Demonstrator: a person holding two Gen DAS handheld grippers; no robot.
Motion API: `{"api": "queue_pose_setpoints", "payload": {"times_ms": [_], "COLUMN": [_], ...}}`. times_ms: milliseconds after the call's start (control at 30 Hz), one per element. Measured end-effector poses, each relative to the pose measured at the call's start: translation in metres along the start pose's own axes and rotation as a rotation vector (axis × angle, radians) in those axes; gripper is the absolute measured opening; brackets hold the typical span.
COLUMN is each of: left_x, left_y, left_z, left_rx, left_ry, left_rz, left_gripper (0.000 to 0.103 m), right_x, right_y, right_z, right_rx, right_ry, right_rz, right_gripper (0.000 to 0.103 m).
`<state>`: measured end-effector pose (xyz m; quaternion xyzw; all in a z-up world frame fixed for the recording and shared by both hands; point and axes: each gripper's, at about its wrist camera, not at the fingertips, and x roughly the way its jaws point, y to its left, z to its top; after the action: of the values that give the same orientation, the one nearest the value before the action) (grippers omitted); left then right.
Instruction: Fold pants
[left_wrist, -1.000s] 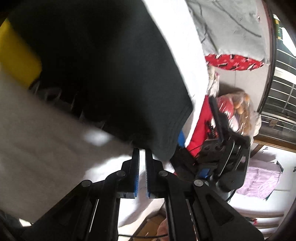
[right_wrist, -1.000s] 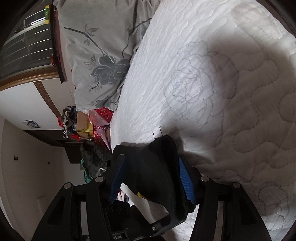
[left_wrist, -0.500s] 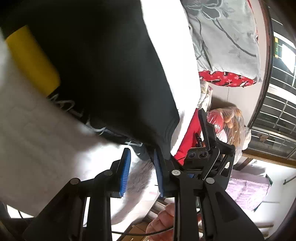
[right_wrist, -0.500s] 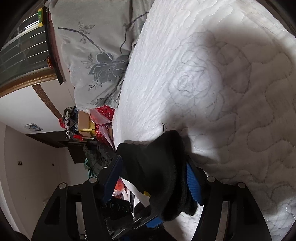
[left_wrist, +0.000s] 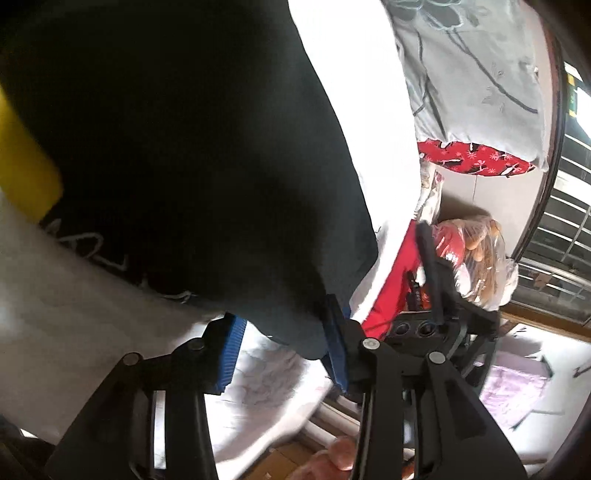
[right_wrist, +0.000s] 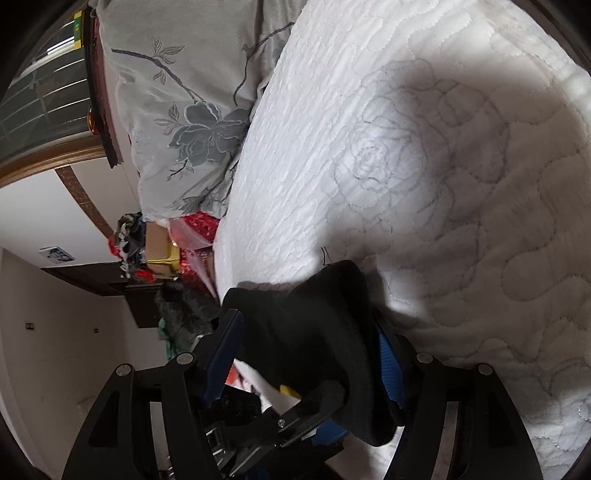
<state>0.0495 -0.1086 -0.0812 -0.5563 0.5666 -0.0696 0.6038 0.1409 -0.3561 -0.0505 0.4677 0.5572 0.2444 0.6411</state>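
Black pants (left_wrist: 192, 155) with a yellow band and white print lie on a white quilted bed. In the left wrist view my left gripper (left_wrist: 284, 350) is open, its blue-padded jaws wide apart around the pants' lower corner. In the right wrist view my right gripper (right_wrist: 310, 365) is also open, with a bunched black end of the pants (right_wrist: 317, 325) lying loose between its blue pads. The right gripper's body also shows in the left wrist view (left_wrist: 439, 310).
The white quilted bed (right_wrist: 424, 155) fills most of the right wrist view. A grey floral pillow (right_wrist: 184, 110) lies at its head, a red patterned cloth (left_wrist: 476, 158) beneath it. Bags and clutter (left_wrist: 472, 251) stand beside the bed, near a window with bars (left_wrist: 565, 221).
My left gripper, nearly shut a second ago, has opened wide around the pants' corner. My right gripper has stayed open with the black cloth between its pads, shifting slightly.
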Motion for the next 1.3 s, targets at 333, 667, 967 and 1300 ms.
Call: {"api": "queue_pose_setpoints", "payload": {"times_ms": [333,667,967,1300], "left_x": [-0.014,-0.103,-0.178,-0.236], "left_y": [-0.004,0.011,0.066,0.067], "left_z": [0.018,0.067,0.127,0.137], "left_rx": [-0.006,-0.004,-0.027,0.180], "left_ry": [0.146,0.053,-0.089,-0.063], "left_rz": [-0.080,-0.158,-0.061,0.012], "left_gripper": [0.008,0.008,0.008,0.009], "right_x": [-0.003,0.051,0.175,0.180], "right_y": [0.005,0.097,0.147,0.182], "right_z": [-0.012,-0.037,-0.071,-0.113], "right_rx": [-0.009,-0.148,-0.194,-0.307], "right_ry": [-0.107,-0.086,0.044,0.089], "right_rz": [-0.110,-0.102,-0.087,-0.158], "right_gripper": [0.010,0.010,0.018,0.054]}}
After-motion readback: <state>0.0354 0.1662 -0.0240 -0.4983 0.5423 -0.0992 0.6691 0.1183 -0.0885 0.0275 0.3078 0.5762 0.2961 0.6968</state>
